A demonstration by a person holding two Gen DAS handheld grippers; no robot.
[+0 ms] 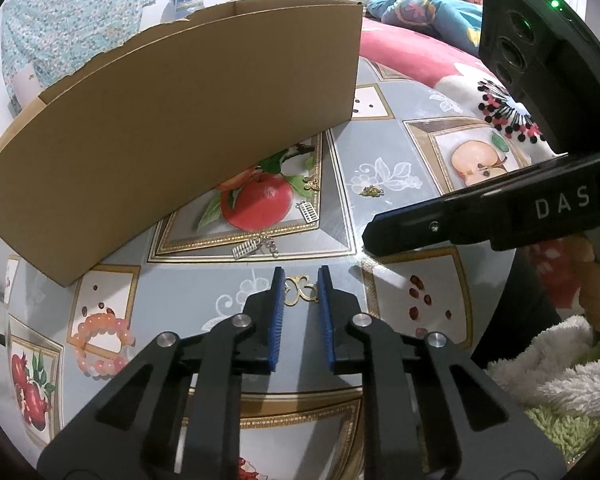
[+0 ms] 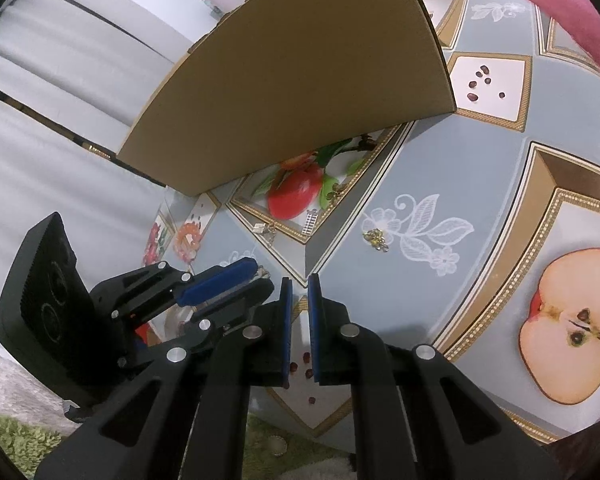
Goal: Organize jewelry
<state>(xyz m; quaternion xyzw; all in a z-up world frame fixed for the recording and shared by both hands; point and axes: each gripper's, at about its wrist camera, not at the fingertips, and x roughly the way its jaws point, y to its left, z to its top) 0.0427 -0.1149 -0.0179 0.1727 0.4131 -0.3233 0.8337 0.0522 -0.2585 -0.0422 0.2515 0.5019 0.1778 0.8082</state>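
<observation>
The left gripper straddles a gold filigree ornament on the fruit-patterned tablecloth; whether its blue pads pinch it cannot be determined. The right gripper is closed, empty. The brown cardboard box hides its contents.

Both fisheye views are evenly and fairly brightly lit by soft indoor light with a cool white cast, and shadows are faint: only a thin dark band lies under the curved brown cardboard box wall where it meets the glossy grey-blue fruit-printed tablecloth. A small white glare streak shines on that cloth near its front, in the left wrist view. Straight lines bow strongly toward the rims, black vignette fills the corners, the centre is sharp, and the white ribbed background looks soft and slightly washed out.
</observation>
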